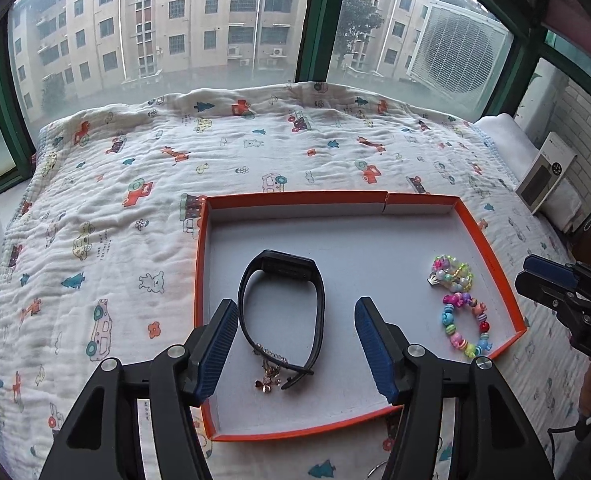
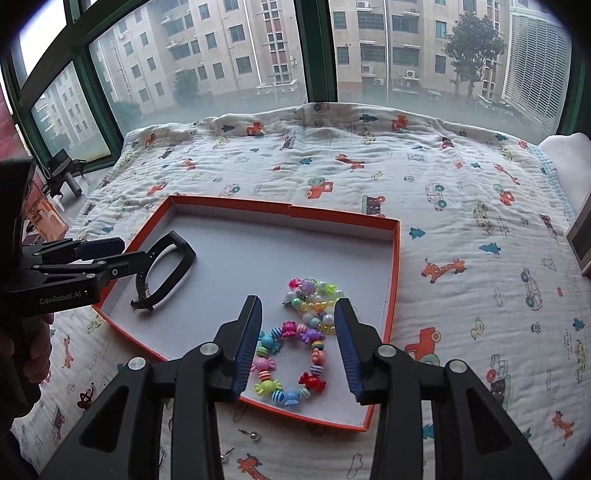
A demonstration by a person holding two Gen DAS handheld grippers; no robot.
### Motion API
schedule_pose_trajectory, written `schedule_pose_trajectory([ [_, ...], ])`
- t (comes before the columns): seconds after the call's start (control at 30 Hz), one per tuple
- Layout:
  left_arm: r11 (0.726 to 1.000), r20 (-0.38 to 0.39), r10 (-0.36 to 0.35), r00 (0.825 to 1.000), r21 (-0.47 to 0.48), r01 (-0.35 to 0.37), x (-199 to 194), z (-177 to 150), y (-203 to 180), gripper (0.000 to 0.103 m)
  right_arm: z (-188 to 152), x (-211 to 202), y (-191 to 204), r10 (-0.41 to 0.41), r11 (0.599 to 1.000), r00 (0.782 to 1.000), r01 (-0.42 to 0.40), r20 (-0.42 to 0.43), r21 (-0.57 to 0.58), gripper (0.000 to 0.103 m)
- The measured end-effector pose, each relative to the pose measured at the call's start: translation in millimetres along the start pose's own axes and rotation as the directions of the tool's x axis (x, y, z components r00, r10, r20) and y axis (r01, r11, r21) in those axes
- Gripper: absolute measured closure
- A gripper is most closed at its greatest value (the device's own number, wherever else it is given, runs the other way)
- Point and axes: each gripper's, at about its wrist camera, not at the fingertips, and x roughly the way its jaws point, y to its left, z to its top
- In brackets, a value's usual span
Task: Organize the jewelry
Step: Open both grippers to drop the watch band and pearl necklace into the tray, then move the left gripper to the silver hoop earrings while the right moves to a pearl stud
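My left gripper (image 1: 297,340) hangs over the near left part of the orange tray (image 1: 491,248), its blue pads spread wide with nothing between them but the black watch band (image 1: 281,308) lying below on the grey tray floor. The band rests on its edge as a closed loop, and a small chain with a flower charm (image 1: 269,376) lies against its near end. My right gripper (image 2: 299,344) sits over the tray's near right corner, its fingers (image 2: 249,344) also apart and gripping nothing; between them I see the bright candy-bead bracelet (image 2: 291,360) flat on the tray floor. Touching that bracelet on its far side is a second, paler bead bracelet (image 2: 315,300) bunched in a small heap. The tray rests on a white quilt (image 2: 455,200) printed with cars, trees and giraffes. On the quilt, just outside the tray's near edge, lie two small earrings (image 2: 251,435). A white box (image 1: 543,172) leans at the right, and the window (image 2: 255,40) faces apartment blocks.
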Motion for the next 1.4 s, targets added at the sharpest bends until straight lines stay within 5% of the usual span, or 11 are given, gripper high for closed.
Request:
schedule_pose_trajectory([
  [0.37,0.998,-0.026,-0.057,0.998,0.034,0.057,-63.2,-78.0,-29.7,0.038,-35.4,-26.4,6.5,0.006,1.000,1.000,-0.006,-0.008,0.020,0.052],
  [0.67,0.962,-0.089,-0.154,0.984,0.214,0.170,-72.2,-139.7,-80.4,0.033,-65.3,-42.4,1.4,0.012,0.999,1.000,-0.011,-0.024,0.041,0.051],
  [1.03,0.914,-0.183,-0.178,0.967,0.334,0.232,-39.7,-153.3,-87.9,0.033,-82.1,-44.0,-7.5,0.029,0.996,0.998,-0.024,-0.052,0.088,0.051],
  [1.4,0.890,-0.178,-0.171,0.969,0.394,0.229,-25.0,-155.4,-90.8,0.033,-86.8,-41.2,-5.1,0.037,0.996,0.997,-0.031,-0.064,0.088,0.051],
])
